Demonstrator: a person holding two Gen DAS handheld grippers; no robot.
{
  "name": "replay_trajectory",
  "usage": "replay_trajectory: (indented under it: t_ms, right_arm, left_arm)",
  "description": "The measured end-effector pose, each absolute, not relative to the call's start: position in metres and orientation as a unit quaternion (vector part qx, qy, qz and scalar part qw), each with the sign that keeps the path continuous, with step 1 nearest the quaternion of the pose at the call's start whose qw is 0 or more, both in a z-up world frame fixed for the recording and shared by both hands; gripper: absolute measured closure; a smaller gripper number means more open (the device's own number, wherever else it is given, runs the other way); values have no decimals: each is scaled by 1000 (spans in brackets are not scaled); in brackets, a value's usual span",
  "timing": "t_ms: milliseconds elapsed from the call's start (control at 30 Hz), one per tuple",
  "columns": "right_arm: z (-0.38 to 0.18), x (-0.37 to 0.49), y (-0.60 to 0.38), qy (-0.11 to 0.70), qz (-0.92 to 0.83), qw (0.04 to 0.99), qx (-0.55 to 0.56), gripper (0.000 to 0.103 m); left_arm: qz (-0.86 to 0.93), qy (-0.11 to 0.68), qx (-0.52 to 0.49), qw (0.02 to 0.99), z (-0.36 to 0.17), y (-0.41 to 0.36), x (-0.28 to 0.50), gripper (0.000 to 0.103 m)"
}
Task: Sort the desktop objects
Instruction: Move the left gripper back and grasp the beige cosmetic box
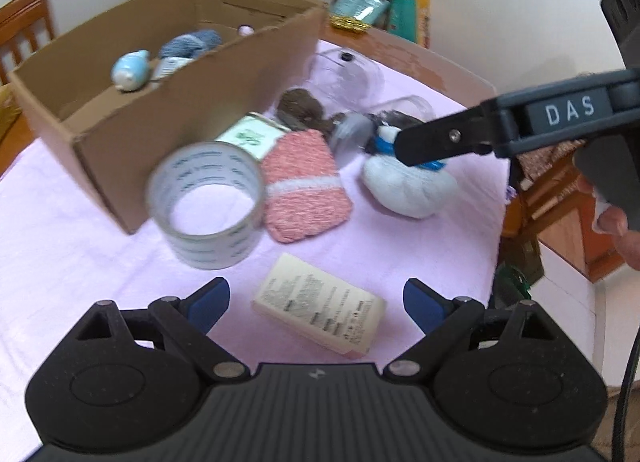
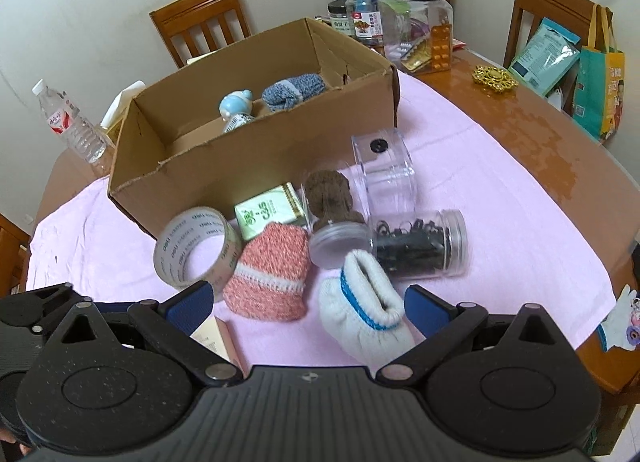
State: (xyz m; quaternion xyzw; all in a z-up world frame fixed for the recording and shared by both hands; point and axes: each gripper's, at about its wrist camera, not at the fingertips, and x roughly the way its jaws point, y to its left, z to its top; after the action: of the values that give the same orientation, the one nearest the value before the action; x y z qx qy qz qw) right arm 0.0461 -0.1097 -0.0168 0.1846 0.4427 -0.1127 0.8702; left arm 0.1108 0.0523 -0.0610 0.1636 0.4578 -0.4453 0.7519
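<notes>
My left gripper [image 1: 316, 302] is open above a cream paper-wrapped box [image 1: 320, 316] lying on the pink cloth. My right gripper [image 2: 308, 308] is open over a white sock with a blue band [image 2: 366, 314], which also shows in the left wrist view [image 1: 408, 186]. Nearby lie a pink knitted sock [image 2: 270, 278], a tape roll [image 2: 196, 248], a green tin [image 2: 268, 212], a brown sock [image 2: 330, 192], a jar of black hair ties [image 2: 416, 246] and a clear plastic box [image 2: 386, 170]. The cardboard box [image 2: 248, 142] holds a blue sock [image 2: 292, 92] and a light blue bottle [image 2: 236, 106].
A water bottle [image 2: 70, 122] stands left of the cardboard box. Jars and medicine packs [image 2: 412, 22] crowd the far table edge, with a gold ornament [image 2: 494, 78] and a bag [image 2: 598, 90] at right. Wooden chairs [image 2: 200, 18] surround the table.
</notes>
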Motion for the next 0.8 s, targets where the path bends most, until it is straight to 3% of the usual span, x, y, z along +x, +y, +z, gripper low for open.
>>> replay_trajectory:
  t_ms: [800]
  right_arm:
    - [-34,19,-141,455,-141,855,203,0]
  left_arm:
    - [-474,471,222,710,-96,37,100,10]
